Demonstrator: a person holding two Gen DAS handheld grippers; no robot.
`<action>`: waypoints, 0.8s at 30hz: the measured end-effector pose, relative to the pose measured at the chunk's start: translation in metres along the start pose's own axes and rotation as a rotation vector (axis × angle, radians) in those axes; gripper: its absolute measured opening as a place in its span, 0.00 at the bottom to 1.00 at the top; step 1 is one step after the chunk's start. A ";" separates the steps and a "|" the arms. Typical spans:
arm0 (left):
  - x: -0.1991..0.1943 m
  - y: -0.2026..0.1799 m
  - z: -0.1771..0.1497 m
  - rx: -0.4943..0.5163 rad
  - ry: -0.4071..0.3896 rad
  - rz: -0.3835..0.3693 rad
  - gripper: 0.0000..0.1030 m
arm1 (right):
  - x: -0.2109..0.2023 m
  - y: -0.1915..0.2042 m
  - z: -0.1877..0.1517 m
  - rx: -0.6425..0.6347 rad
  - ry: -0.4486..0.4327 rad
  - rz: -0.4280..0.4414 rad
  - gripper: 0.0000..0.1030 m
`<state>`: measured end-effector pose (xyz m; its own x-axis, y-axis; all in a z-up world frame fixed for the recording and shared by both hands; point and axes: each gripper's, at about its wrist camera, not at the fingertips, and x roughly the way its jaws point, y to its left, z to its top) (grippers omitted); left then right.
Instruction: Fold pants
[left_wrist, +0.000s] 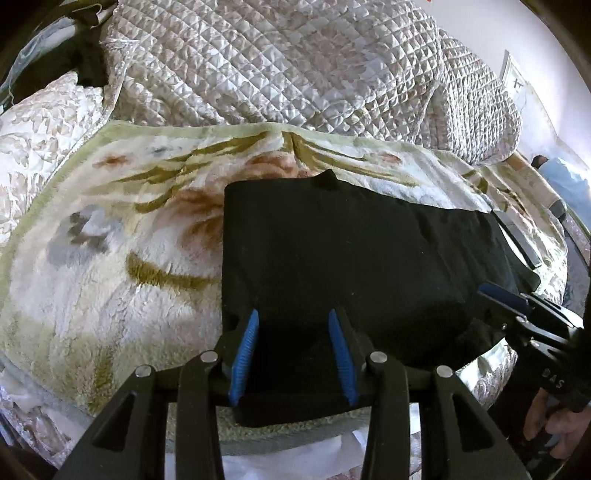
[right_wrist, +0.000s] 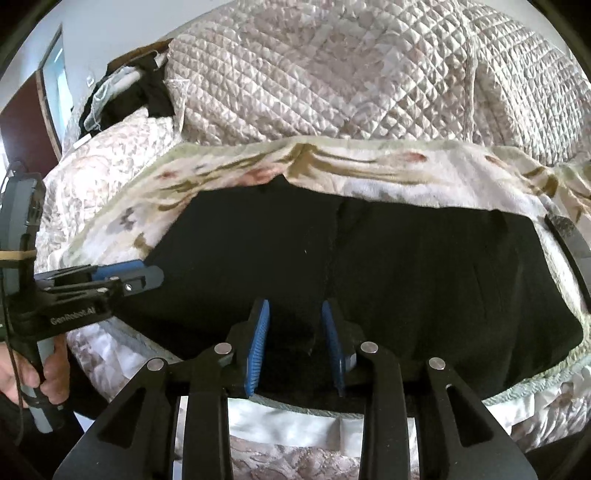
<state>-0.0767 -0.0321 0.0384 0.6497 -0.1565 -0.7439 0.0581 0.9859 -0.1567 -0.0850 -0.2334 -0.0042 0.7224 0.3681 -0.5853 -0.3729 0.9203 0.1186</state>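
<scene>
Black pants lie folded flat on a floral fleece blanket. My left gripper hovers over their near left edge, jaws apart, pads not pressing on cloth. In the right wrist view the pants spread wide, with a fold edge running down toward my right gripper. That gripper is open, the cloth lying loose between its blue pads. Each gripper shows in the other's view: the right gripper at the pants' right end, the left gripper at their left end.
A quilted cream bedspread is heaped behind the blanket. Dark clothes lie at the far left by a pillow. A person's hands hold the gripper handles. The bed's near edge drops away just below the pants.
</scene>
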 end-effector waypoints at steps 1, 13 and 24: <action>-0.001 0.000 0.000 0.000 -0.004 -0.002 0.41 | 0.000 0.000 0.000 0.006 -0.001 0.009 0.30; 0.004 0.001 -0.008 0.009 -0.015 -0.011 0.41 | 0.011 -0.009 -0.009 0.036 0.067 0.006 0.25; 0.001 -0.001 -0.009 0.007 -0.024 -0.024 0.41 | 0.001 -0.045 -0.012 0.144 0.056 -0.085 0.24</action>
<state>-0.0828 -0.0336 0.0322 0.6660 -0.1789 -0.7242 0.0795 0.9823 -0.1696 -0.0745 -0.2756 -0.0192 0.7129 0.2836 -0.6414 -0.2215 0.9588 0.1778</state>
